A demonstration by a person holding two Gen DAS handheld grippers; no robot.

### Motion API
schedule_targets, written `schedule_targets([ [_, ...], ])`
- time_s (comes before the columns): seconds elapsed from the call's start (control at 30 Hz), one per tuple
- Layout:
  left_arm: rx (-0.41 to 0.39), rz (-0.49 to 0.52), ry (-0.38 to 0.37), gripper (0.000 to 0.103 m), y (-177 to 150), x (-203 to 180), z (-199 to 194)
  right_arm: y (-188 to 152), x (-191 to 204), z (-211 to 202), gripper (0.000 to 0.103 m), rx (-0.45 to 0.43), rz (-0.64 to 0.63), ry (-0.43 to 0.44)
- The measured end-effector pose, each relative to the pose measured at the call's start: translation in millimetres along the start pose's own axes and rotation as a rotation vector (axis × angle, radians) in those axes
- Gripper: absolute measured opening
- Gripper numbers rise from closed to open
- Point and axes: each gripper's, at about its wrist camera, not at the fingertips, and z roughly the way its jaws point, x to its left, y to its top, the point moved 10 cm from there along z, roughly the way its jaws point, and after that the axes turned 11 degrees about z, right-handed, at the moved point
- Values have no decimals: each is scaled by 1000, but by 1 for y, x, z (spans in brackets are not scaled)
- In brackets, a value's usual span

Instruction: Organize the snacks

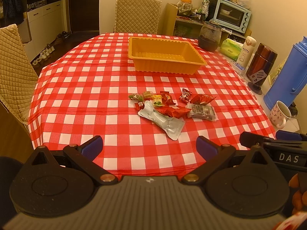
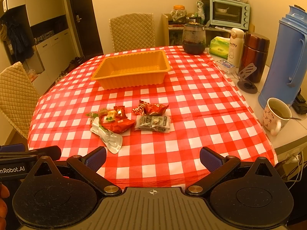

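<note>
While both grippers' jaws gape empty, left gripper [image 1: 149, 145], right gripper [image 2: 153, 157], snack pile [image 1: 168, 107] overlapping, labels unreadable

Left gripper [image 1: 149, 146], right gripper [image 2: 153, 158] agape, empty.

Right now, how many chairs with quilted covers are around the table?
2. One quilted chair stands at the far side of the table, behind the orange tray. The other is at the table's left edge. Any nearer ones would be out of view.
</note>
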Motion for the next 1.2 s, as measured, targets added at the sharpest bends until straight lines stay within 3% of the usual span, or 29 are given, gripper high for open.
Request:
schedule_targets([
  [1.2, -1, 2, -11, 102, 4, -5, -1, 2, 0, 0, 103, -5, 3, -2],
])
